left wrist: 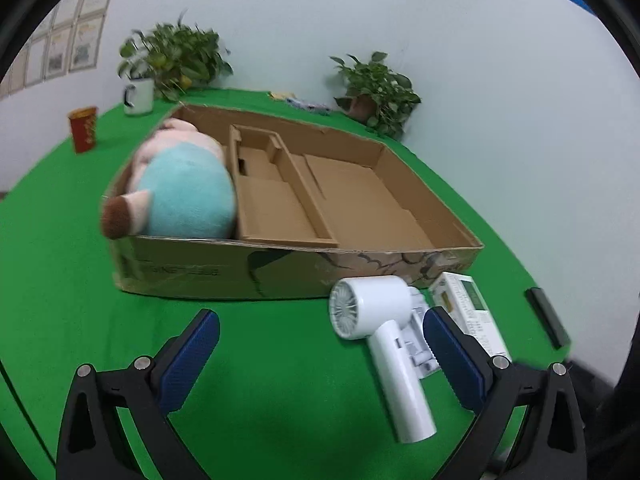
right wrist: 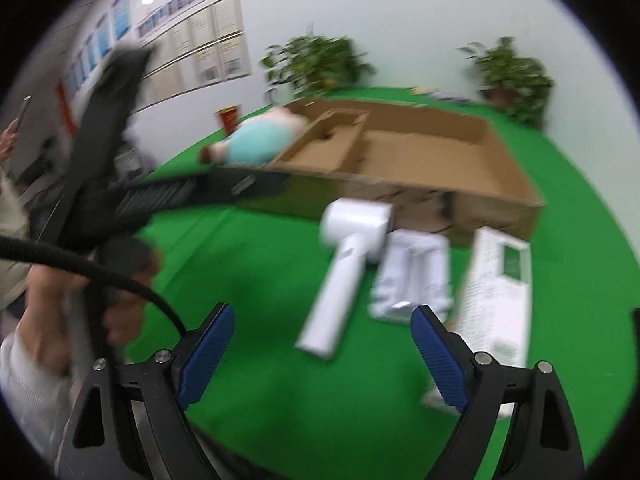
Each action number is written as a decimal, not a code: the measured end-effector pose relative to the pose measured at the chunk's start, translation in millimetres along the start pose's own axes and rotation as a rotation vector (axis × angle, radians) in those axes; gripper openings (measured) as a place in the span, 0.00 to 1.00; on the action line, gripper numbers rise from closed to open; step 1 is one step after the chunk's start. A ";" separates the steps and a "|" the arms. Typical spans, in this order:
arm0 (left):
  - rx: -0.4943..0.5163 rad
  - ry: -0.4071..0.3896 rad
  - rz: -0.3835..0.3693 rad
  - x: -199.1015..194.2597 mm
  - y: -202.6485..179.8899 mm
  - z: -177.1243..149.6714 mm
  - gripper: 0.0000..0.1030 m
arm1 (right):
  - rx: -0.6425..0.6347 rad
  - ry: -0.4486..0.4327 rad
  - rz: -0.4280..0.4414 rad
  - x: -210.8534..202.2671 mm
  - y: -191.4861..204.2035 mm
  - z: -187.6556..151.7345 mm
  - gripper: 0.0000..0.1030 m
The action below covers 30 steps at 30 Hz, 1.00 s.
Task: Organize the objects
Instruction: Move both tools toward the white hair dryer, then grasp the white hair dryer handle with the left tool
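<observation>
A white hair dryer (left wrist: 384, 320) (right wrist: 352, 232) lies on the green table in front of a long open cardboard box (left wrist: 280, 268) (right wrist: 500, 204). A plush toy in a teal shirt (left wrist: 188, 196) (right wrist: 260, 140) fills the box's left end. My left gripper (left wrist: 320, 314) hovers open over the table, the dryer near its right finger. My right gripper (right wrist: 323, 309) is open too, above the dryer's handle, with nothing gripped. The right wrist view is blurred; it shows a hand (right wrist: 120, 312) holding the left gripper, whose fingers (right wrist: 192, 190) are spread.
A white carton with a green label (left wrist: 472, 304) (right wrist: 496, 292) and a white wrapped packet (right wrist: 416, 276) lie right of the dryer. A black bar (left wrist: 548, 316) sits near the table's right edge. A red cup (left wrist: 84, 128), a mug (left wrist: 139, 96) and potted plants (left wrist: 376, 88) stand behind.
</observation>
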<state>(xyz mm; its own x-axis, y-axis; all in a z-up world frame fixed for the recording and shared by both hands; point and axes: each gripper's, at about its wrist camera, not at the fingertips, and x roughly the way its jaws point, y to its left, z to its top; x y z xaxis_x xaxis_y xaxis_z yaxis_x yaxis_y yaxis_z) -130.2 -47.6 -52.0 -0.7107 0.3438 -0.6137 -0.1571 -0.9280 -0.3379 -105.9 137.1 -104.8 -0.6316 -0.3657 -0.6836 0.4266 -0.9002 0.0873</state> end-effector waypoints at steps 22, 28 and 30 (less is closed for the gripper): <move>-0.080 0.356 -0.301 97.8 5.7 -18.3 0.44 | 0.132 0.183 -0.072 56.9 -2.2 -12.9 0.29; -0.062 0.375 -0.315 72.4 -6.3 -48.1 0.40 | 0.128 0.214 -0.023 29.3 11.8 -38.3 0.29; -0.075 0.375 -0.309 69.9 -5.2 -49.4 0.41 | 0.143 0.215 -0.010 28.1 12.2 -38.1 0.30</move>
<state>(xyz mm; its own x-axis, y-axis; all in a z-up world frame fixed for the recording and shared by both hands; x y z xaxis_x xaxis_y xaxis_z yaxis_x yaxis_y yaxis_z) -145.2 -11.6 -128.3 -0.3404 0.6423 -0.6867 -0.2622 -0.7662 -0.5867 -93.8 124.8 -150.5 -0.4767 -0.3121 -0.8218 0.3159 -0.9332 0.1711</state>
